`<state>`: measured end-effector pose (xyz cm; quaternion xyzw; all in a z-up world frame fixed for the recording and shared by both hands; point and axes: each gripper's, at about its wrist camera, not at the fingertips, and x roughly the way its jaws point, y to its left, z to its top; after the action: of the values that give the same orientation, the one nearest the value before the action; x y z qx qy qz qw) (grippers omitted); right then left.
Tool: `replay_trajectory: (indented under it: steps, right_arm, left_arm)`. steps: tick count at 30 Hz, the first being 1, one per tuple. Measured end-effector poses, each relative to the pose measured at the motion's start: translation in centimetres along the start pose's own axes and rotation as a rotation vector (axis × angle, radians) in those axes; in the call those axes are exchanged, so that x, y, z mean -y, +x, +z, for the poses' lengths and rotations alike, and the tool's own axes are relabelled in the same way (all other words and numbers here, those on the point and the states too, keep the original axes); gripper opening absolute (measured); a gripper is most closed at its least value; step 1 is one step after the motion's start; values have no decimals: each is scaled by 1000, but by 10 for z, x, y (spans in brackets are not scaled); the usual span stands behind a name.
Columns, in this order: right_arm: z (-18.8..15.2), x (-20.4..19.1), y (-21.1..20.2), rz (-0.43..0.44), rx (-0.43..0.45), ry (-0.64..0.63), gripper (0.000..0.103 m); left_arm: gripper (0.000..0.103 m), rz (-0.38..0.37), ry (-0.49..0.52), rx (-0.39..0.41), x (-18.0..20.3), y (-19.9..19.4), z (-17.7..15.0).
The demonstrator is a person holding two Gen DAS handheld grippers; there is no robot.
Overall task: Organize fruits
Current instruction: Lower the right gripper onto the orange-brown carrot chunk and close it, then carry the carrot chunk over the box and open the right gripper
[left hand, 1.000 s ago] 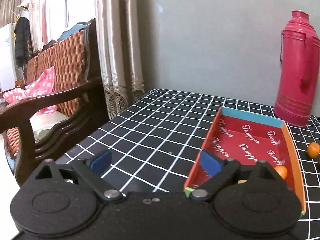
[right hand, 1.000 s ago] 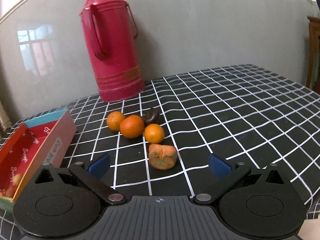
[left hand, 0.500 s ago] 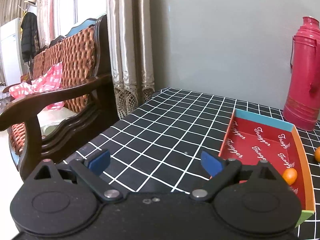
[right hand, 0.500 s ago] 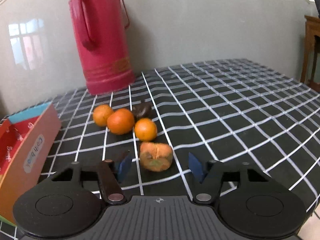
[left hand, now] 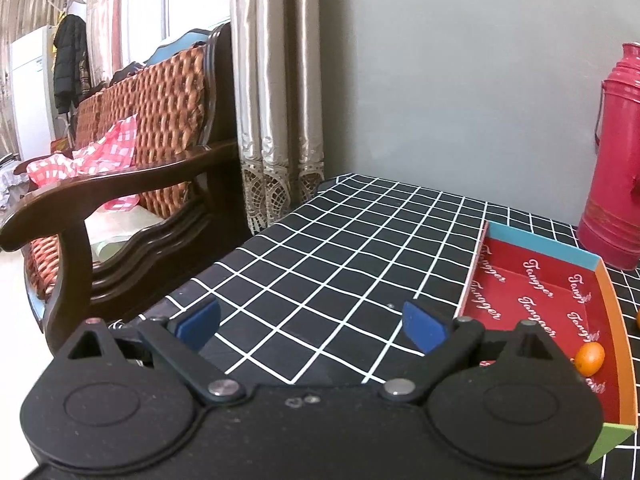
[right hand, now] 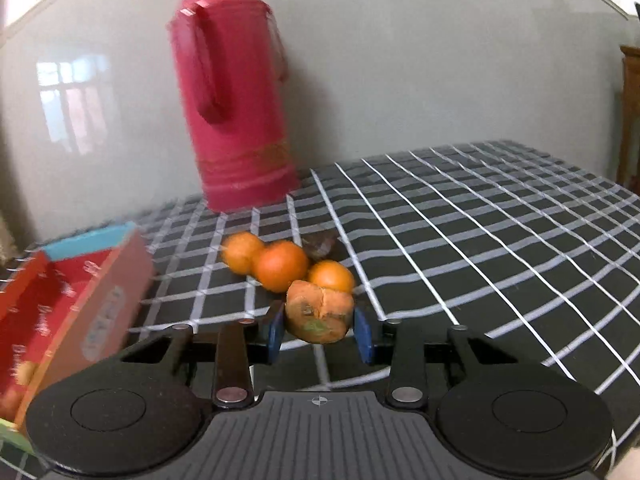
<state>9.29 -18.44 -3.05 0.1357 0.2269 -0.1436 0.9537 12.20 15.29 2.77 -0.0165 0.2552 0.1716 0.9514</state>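
Setting: black worktop (right hand: 500,240) with a white grid, against a grey wall; a red thermos (right hand: 236,108) stands at the back, a wooden armchair (left hand: 132,184) off the worktop's left edge.
Box: red cardboard box (left hand: 612,320), open-topped, lying between the two tools; one small orange fruit (left hand: 590,357) already sits inside, near its right wall.
Loose fruit: three oranges (right hand: 282,266) and a dark fruit (right hand: 320,240) clustered on the worktop, just behind the piece being taken.
Right tool: the right tool (right hand: 320,332) has just been closing; its blue pads (right hand: 275,330) now sit against both sides of a bruised orange-green fruit (right hand: 320,312), so it appears gripped. The view is blurred, so the firmness of hold is unclear.
Left tool: the left tool (left hand: 312,326) stands wide open, nothing between its pads, over bare worktop left of the box.
Key relation: the box lies to the left of the gripped fruit, its long axis running away from the cameras, its near side wall facing the right tool. The right hand is the one with the fruit, so the carry likely goes leftward and over that wall.
Risk: the fruit looks soft and may deform or slip.
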Motion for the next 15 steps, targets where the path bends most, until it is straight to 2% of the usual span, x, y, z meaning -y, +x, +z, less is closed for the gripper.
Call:
replay_trajectory:
  steps: [6, 11, 15]
  right_arm:
    - [3, -27, -18, 130, 82, -41, 37]
    - [3, -53, -29, 258, 117, -85, 37]
    - [-3, -76, -31, 350, 112, -142, 37]
  left_arm:
    - [92, 28, -14, -8, -11, 1, 0]
    - [92, 48, -23, -21, -21, 5, -1]
    - [92, 61, -37, -28, -30, 6, -1]
